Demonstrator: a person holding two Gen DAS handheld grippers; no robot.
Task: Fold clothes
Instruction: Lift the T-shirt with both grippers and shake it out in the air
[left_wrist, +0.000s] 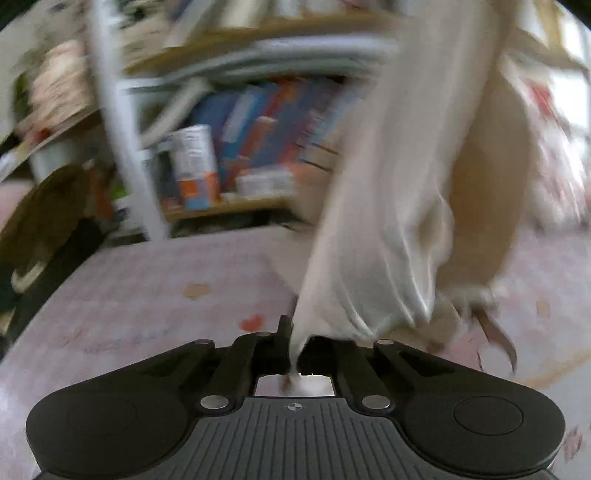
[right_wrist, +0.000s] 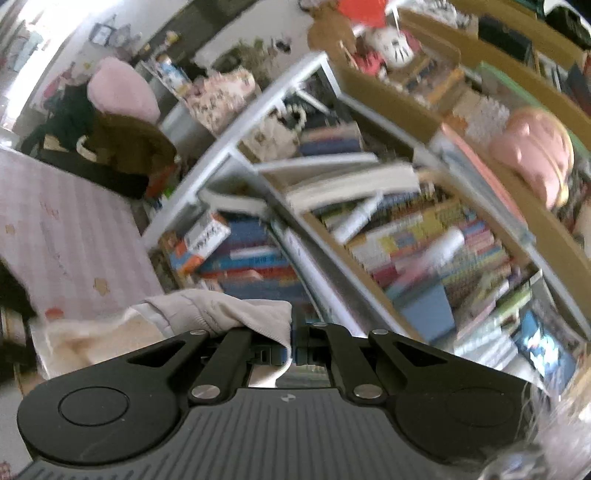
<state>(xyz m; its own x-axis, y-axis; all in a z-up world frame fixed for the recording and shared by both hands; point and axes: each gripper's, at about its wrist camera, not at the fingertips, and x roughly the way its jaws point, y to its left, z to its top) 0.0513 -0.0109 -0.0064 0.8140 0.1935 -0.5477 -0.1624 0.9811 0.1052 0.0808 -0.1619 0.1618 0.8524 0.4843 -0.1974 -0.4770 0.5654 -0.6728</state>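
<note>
Left claw: my jaws are clamped on the pale garment, which rises toward 1 o'clock.
Right claw: clamped on its hem.
Surroundings: pink bedsheet below; bookshelf at 12 o'clock, partly screened by cloth.

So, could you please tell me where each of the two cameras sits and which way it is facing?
Left wrist view: sits on the left tongs, looking slightly down over the pink bedsheet toward the bookshelf; the tongs pinch a hanging pale garment.
Right wrist view: sits on the right tongs, tilted, facing the bookshelf; its tongs grip the garment.
Both views share the garment, the sheet and the bookshelf.
</note>
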